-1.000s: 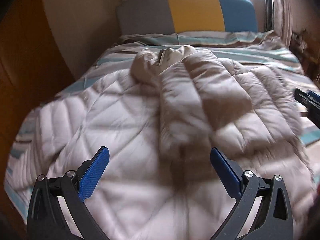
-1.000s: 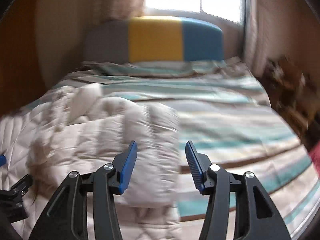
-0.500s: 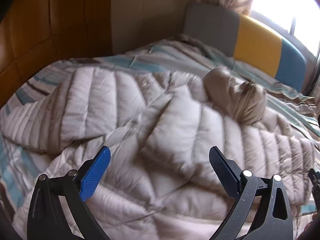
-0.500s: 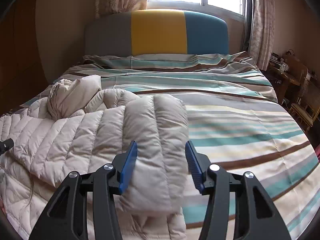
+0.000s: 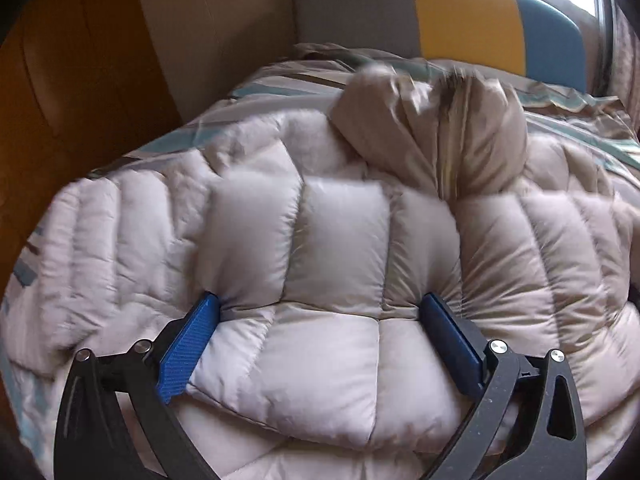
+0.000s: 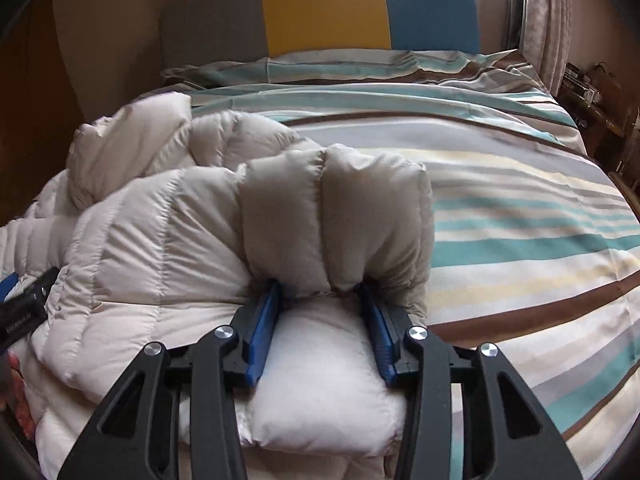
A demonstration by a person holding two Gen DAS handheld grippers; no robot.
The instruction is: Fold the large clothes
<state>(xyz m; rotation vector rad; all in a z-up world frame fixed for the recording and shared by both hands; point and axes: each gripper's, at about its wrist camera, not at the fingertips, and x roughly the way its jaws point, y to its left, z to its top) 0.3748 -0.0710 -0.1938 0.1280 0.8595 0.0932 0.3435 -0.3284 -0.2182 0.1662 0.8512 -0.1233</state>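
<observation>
Right claw (image 6: 322, 292) closing on puffy beige jacket (image 6: 168, 248) fold atop striped bed (image 6: 520, 216).

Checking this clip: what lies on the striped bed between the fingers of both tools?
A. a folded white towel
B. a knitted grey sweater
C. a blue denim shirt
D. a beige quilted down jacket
D: the beige quilted down jacket bulges between the blue pads of the left tool, and its folded sleeve sits in the closing right tool.
</observation>
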